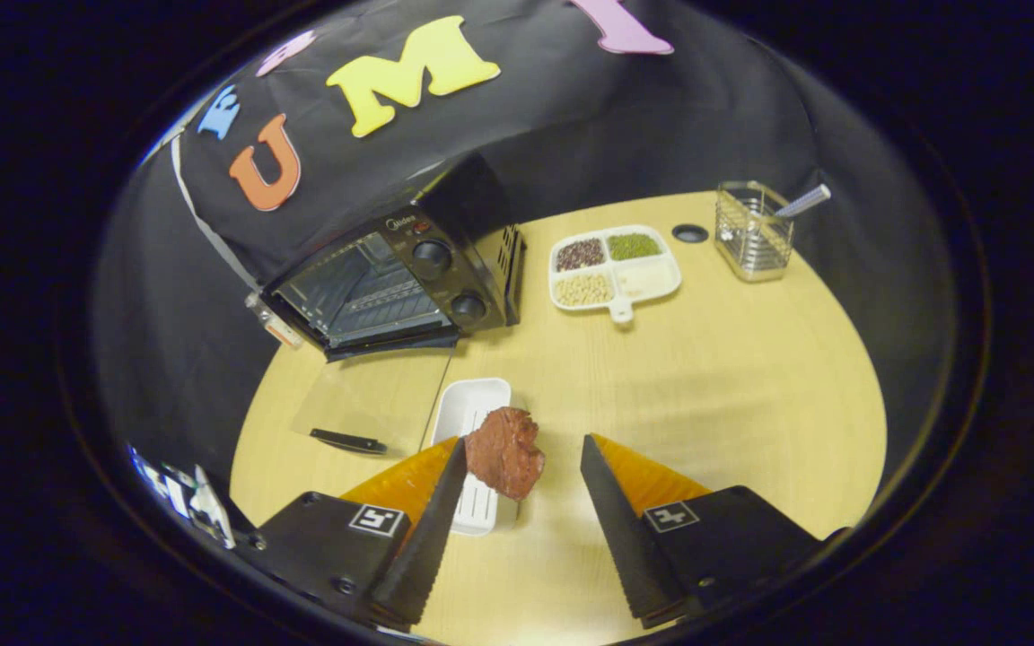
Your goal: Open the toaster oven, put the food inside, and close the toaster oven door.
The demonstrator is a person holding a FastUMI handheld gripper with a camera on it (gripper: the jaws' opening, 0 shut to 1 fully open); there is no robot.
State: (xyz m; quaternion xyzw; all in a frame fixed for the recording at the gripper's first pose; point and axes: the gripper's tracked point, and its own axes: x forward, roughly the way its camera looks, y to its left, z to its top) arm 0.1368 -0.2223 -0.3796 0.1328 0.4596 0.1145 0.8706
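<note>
The toaster oven point(391, 278) stands with its glass door point(373, 404) folded down flat on the table point(705, 386), so the opening step is done. The gripper point(521, 462) has its jaws spread wide; the piece of meat point(505, 451) sits against the left finger only, over the white tray point(472, 413), and whether it is gripped cannot be told. Next, the meat must be pinched securely and carried into the oven cavity.

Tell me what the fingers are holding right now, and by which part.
Nothing is held. The gripper is open: the meat piece touches only the left finger, over the white tray; the right finger stands apart.
</note>
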